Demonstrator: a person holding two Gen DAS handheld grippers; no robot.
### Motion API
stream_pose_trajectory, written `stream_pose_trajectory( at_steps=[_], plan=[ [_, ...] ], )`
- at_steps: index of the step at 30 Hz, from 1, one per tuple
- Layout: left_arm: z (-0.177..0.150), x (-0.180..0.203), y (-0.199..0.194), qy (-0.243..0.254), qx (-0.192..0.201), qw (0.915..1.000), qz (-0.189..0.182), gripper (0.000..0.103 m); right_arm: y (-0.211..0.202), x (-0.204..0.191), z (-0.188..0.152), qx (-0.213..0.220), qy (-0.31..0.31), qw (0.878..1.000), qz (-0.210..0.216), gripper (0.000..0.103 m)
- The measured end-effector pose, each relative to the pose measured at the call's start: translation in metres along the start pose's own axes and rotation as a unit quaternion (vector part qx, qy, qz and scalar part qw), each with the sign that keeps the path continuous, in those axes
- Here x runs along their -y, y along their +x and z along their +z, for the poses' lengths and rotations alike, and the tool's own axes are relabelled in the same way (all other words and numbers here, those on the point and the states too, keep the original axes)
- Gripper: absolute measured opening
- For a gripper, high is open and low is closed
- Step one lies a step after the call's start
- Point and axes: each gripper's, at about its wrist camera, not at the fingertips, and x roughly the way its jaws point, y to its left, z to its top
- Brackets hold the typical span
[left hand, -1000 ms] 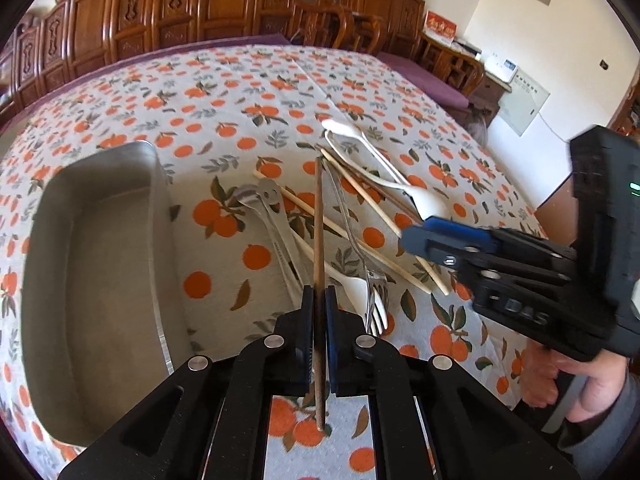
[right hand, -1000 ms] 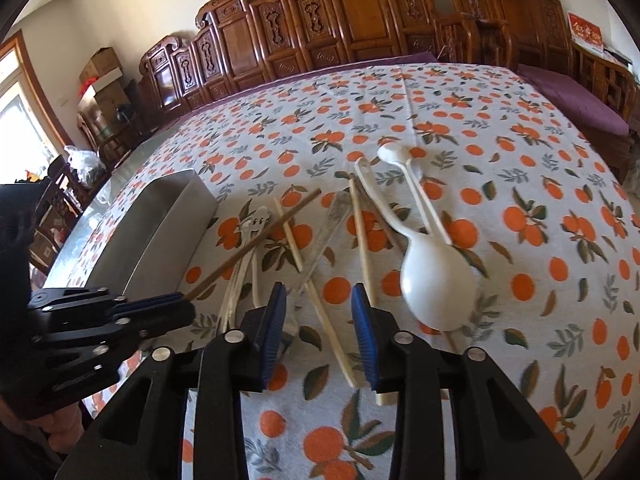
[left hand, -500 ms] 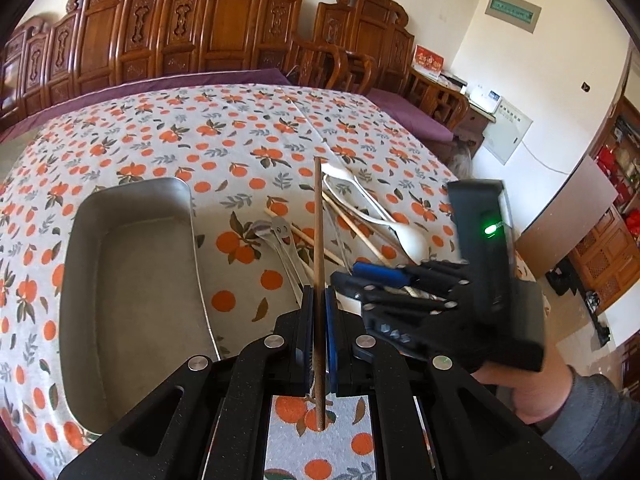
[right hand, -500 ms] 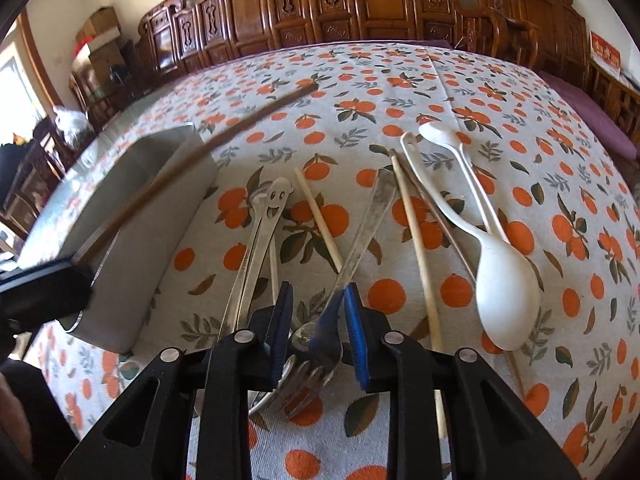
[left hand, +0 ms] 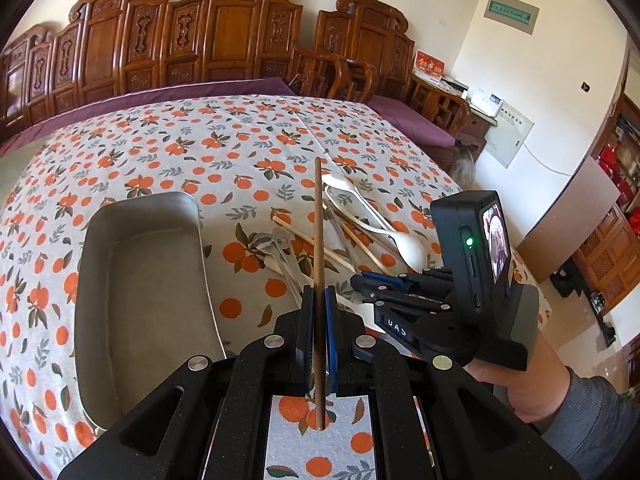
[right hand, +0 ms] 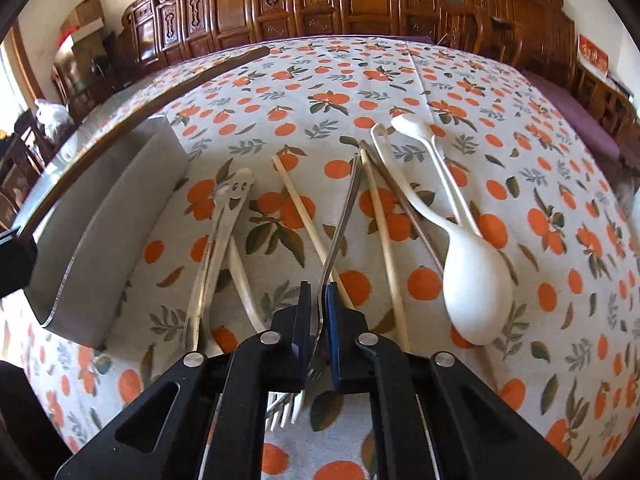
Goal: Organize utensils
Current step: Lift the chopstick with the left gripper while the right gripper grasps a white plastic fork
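My left gripper (left hand: 318, 300) is shut on a dark brown chopstick (left hand: 318, 224) and holds it above the table, just right of the metal tray (left hand: 140, 280). My right gripper (right hand: 318, 300) is shut on a metal fork (right hand: 340, 224) whose tines show under the fingers; the fork lies in the utensil pile. The pile holds pale chopsticks (right hand: 384, 232), white plastic spoons (right hand: 472, 268) and a smiley-handled metal utensil (right hand: 224, 216). The right gripper also shows in the left wrist view (left hand: 360, 284), low over the pile. The brown chopstick crosses the right wrist view at upper left (right hand: 160, 92).
The table has an orange-print cloth (left hand: 200, 148). The metal tray also shows at the left of the right wrist view (right hand: 100, 232). Carved wooden chairs (left hand: 224, 40) line the far side. The table's right edge drops to the floor (left hand: 560, 292).
My left gripper has lifted and pulled back with the brown chopstick. My right gripper has moved down into the pile and closed on the metal fork.
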Motion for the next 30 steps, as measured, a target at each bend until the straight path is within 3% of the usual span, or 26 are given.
stream_pose_trajectory(
  at_steps=[14,23,30],
  plan=[
    [0.006,-0.013,-0.030,-0.001,0.021,0.9992,0.035,0.004,-0.029,0.008,0.002,0.037,0.020,0.999,0.023,0.004],
    [0.002,-0.029,-0.035,-0.013,0.023,0.9983,0.052,0.004,-0.005,0.018,-0.002,-0.004,0.037,0.999,0.040,0.005],
    [-0.003,-0.030,-0.029,-0.013,0.023,0.9988,0.041,0.004,-0.001,0.024,0.003,-0.003,0.055,0.997,0.061,0.007]
  ],
)
